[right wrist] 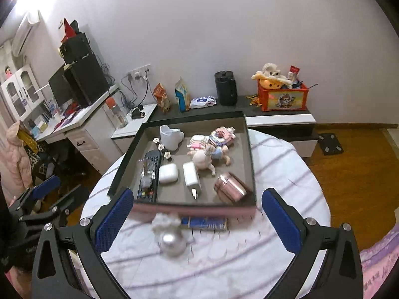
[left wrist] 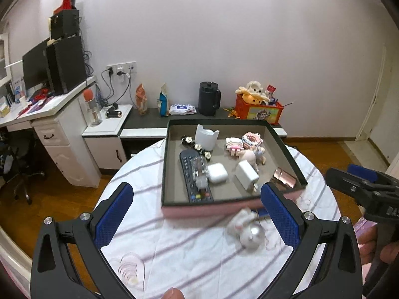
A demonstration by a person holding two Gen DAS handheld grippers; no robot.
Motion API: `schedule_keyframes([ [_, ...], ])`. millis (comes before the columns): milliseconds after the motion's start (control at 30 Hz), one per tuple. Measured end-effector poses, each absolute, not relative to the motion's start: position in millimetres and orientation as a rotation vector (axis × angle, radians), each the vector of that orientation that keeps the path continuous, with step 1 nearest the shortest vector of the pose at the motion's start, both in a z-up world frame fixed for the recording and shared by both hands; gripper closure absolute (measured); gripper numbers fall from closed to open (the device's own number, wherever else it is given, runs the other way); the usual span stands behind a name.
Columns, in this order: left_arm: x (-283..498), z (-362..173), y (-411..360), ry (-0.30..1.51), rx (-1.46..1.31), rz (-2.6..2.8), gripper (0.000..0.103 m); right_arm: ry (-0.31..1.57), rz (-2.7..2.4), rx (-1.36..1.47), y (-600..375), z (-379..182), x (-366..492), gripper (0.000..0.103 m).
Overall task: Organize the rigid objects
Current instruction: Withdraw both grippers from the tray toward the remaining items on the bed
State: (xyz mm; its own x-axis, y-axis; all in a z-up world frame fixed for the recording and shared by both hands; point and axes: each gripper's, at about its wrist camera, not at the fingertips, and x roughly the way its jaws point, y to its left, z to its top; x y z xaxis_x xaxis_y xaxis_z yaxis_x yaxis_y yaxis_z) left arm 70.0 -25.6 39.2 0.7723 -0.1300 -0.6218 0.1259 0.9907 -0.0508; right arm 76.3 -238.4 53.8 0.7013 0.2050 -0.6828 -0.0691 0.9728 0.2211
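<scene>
A shallow box (left wrist: 199, 209) with a dark rim and a pink side stands on the round table (left wrist: 174, 254). In it lie a black remote (left wrist: 194, 177), a white earbud case (left wrist: 217, 172), a white charger (left wrist: 245, 174), a doll (left wrist: 250, 157), a white cup (left wrist: 205, 137) and a shiny pink case (left wrist: 285, 178). Just in front of the box, on the cloth, sit a silver ball ornament (left wrist: 249, 234) and a blue striped item (right wrist: 204, 223). My left gripper (left wrist: 197, 191) hovers open and empty before the box. To its right, my right gripper (right wrist: 197, 194) is open and empty too.
The table wears a white striped cloth (right wrist: 274, 174). Behind it a low cabinet (left wrist: 147, 119) carries a black kettle (left wrist: 209, 98), snack bags, wipes and a red toy box (left wrist: 259, 111). A desk with a monitor (left wrist: 35, 69) stands at the left, over a wooden floor.
</scene>
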Motion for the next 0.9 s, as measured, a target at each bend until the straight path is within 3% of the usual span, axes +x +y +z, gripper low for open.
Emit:
schedule_keyframes([
  [400, 6.4, 32.5, -15.3, 0.676, -0.038, -0.119, 0.0, 0.77, 0.121, 0.153, -233.8, 42.6, -3.3, 0.0],
  [900, -20.0, 24.7, -5.8, 0.7, -0.054, -0.103, 0.0, 0.774, 0.122, 0.155, -233.8, 39.3, -23.1, 0.0],
])
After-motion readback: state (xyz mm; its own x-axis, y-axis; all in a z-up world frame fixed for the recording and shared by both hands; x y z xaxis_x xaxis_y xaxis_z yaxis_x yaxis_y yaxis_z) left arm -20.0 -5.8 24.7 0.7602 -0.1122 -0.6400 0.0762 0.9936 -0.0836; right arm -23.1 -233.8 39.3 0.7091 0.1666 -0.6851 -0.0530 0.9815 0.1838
